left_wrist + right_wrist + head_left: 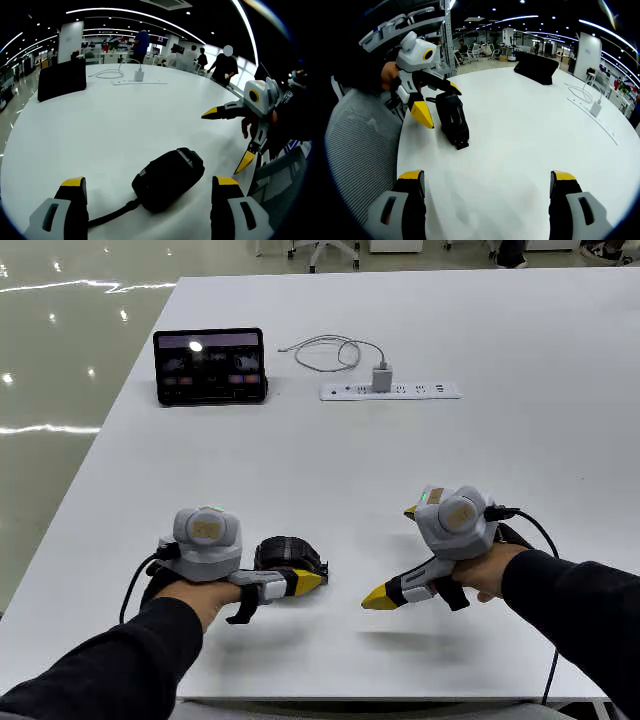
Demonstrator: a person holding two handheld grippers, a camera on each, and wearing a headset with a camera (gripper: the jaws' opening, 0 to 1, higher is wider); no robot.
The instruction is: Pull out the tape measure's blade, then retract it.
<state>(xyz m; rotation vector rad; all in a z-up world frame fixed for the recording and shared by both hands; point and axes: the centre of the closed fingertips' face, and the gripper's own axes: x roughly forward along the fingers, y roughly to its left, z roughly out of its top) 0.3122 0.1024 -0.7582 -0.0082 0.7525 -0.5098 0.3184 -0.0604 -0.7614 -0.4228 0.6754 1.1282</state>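
The black tape measure (290, 553) lies on the white table (330, 460) near its front edge, with a short strap (112, 215) trailing from it. My left gripper (300, 565) is open and its yellow-tipped jaws stand on either side of the tape measure (170, 177), apart from its case. My right gripper (395, 553) hovers open a little to the right, nothing between its jaws, pointing toward the tape measure (452, 117). In the right gripper view the left gripper (422, 107) sits over the case. No blade is drawn out.
A dark tablet (209, 365) stands at the back left. A white power strip (390, 390) with a charger (382, 377) and coiled cable (325, 352) lies behind the middle. A grey mesh chair (360, 150) sits at the table's near edge. People stand far off (220, 65).
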